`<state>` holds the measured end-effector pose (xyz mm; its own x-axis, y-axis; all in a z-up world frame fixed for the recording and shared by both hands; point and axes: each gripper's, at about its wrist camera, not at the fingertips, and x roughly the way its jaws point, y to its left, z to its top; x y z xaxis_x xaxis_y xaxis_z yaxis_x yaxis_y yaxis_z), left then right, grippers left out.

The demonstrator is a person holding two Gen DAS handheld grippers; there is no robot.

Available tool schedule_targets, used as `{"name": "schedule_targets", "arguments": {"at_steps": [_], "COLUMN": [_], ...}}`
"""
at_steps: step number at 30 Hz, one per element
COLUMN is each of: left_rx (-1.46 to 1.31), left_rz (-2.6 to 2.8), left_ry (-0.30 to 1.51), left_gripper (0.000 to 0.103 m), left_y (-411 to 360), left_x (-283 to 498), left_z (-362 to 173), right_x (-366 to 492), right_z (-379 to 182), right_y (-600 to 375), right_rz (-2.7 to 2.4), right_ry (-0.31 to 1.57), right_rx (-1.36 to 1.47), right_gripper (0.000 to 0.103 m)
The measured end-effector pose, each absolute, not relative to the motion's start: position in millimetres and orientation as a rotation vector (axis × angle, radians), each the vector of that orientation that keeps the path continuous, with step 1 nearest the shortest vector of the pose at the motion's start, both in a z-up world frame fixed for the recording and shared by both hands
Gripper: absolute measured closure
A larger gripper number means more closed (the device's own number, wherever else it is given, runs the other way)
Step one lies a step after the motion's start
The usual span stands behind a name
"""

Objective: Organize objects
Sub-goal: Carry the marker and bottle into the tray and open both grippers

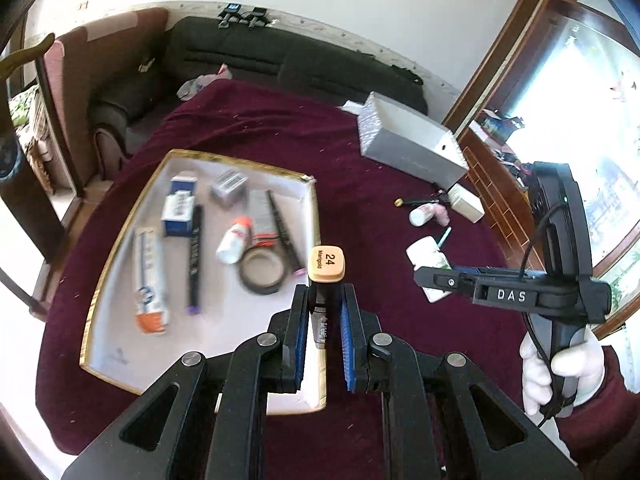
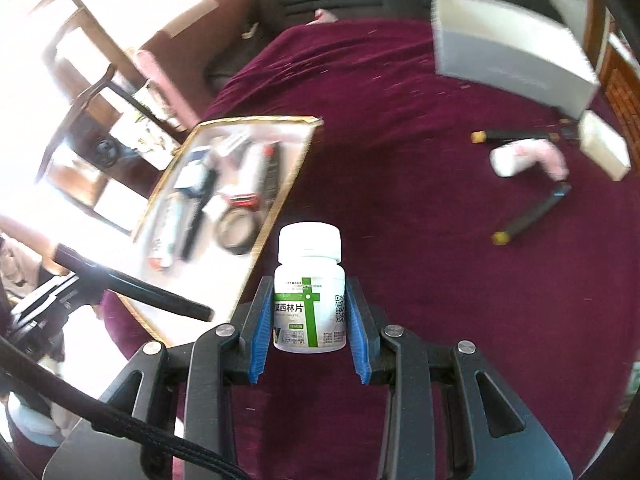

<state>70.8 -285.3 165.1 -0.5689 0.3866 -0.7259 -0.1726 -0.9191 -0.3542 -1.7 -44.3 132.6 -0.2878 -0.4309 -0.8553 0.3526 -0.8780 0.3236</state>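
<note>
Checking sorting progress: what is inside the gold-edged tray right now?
The tray holds a toothpaste tube, blue box, dark pen, small white bottle, tape roll and grey box. Left gripper covers its near corner.

Ahead-left of the left gripper (image 1: 325, 312), the gold-rimmed tray (image 1: 310, 200) is crowded at its far end, bare nearer. Right of the right gripper (image 2: 308, 316), open maroon cloth (image 2: 440, 320) reaches the scattered items.

Your tray (image 2: 256, 240) smears in the right wrist view, so you cannot name what lies inside. The marker (image 1: 326, 280) hides most of its barrel between your left tool's pads. The bottle (image 2: 310, 292) label's small print stays unreadable, and the grey box (image 2: 508, 52) blurs.
</note>
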Motion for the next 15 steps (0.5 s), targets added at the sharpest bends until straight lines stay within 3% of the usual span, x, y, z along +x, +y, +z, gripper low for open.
{"name": "schedule_targets", "arguments": {"at_steps": [15], "left_rx": [-1.467], "left_rz": [2.267], "left_ry": [-0.170], "left_gripper": [0.091], "left_y": [-322.5], "left_x": [36.2], "left_z": [121.5], "right_x": [-3.4], "right_z": [75.3], "right_y": [-150.8], "right_rz": [-1.907], "right_ry": [-0.170], "right_rx": [1.637], "right_gripper": [0.071]}}
